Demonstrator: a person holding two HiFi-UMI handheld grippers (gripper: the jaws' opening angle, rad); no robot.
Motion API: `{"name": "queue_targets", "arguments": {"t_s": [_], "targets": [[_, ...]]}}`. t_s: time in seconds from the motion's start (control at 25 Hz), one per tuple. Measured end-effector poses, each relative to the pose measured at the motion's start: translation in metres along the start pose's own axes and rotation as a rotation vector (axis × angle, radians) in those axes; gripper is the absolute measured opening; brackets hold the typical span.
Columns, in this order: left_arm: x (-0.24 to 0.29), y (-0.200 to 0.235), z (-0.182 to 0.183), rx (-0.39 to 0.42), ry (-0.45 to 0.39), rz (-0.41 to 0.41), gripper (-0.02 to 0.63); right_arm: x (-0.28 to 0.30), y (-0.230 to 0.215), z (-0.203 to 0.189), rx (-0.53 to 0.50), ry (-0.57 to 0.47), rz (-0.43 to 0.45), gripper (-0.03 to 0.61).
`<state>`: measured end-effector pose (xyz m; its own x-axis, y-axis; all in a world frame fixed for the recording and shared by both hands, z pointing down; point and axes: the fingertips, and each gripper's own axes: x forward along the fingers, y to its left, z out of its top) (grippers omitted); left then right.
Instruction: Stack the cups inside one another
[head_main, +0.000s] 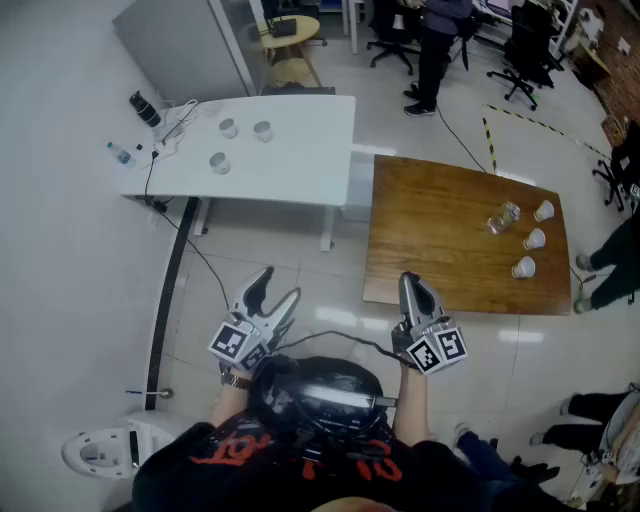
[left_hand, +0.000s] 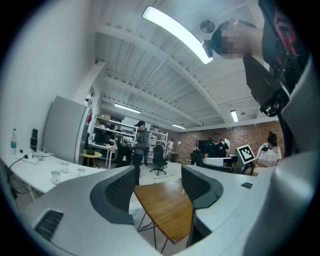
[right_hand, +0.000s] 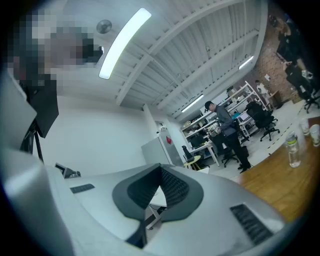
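Three white cups (head_main: 534, 239) stand apart in a row near the far right edge of the wooden table (head_main: 440, 230), beside a clear bottle (head_main: 503, 217). Three clear cups (head_main: 228, 127) stand spread on the white table (head_main: 300, 160). I hold both grippers level over the floor, short of both tables. My left gripper (head_main: 282, 282) is open and empty; between its jaws, the left gripper view (left_hand: 159, 172) shows the wooden table's corner (left_hand: 167, 210). The clear cups (left_hand: 55, 176) show at that view's left. My right gripper (head_main: 407, 278) is shut on nothing (right_hand: 160, 169). The bottle (right_hand: 293, 150) and white cups (right_hand: 315, 134) sit far right.
A water bottle (head_main: 120, 153), a black device (head_main: 145, 108) and cables lie at the white table's left end. A person (head_main: 435, 50) stands beyond the tables among office chairs (head_main: 525, 50). Another person (head_main: 612, 270) is at the wooden table's right edge. A grey cabinet (head_main: 180, 45) stands behind.
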<state>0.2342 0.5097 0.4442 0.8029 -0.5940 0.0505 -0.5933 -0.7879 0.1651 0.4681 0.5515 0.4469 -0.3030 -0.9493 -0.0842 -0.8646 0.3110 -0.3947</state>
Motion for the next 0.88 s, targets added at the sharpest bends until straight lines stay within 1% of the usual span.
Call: {"name": "queue_targets", "arguments": {"t_s": [0.08, 0.16, 0.28, 0.36, 0.64, 0.8, 0.88], "targets": [[-0.001, -0.001, 0.005, -0.006, -0.025, 0.026, 0.291, 0.007, -0.008, 0.003, 0.000, 0.013, 0.013, 0.005], [-0.008, 0.006, 0.010, -0.013, -0.046, 0.072, 0.290, 0.019, -0.006, 0.003, -0.004, 0.030, 0.043, 0.005], [-0.026, 0.032, 0.015, -0.033, -0.084, 0.168, 0.286, 0.050, 0.012, -0.001, -0.017, 0.060, 0.116, 0.005], [-0.034, 0.051, 0.013, -0.034, -0.087, 0.217, 0.275, 0.073, 0.025, -0.006, -0.017, 0.077, 0.157, 0.005], [-0.046, 0.107, 0.022, -0.037, -0.103, 0.276, 0.275, 0.129, 0.053, -0.029, -0.014, 0.122, 0.201, 0.005], [-0.068, 0.132, 0.023, -0.041, -0.116, 0.323, 0.273, 0.156, 0.072, -0.045, -0.022, 0.167, 0.235, 0.005], [-0.081, 0.146, 0.018, -0.057, -0.124, 0.353, 0.273, 0.168, 0.082, -0.049, -0.029, 0.176, 0.252, 0.005]]}}
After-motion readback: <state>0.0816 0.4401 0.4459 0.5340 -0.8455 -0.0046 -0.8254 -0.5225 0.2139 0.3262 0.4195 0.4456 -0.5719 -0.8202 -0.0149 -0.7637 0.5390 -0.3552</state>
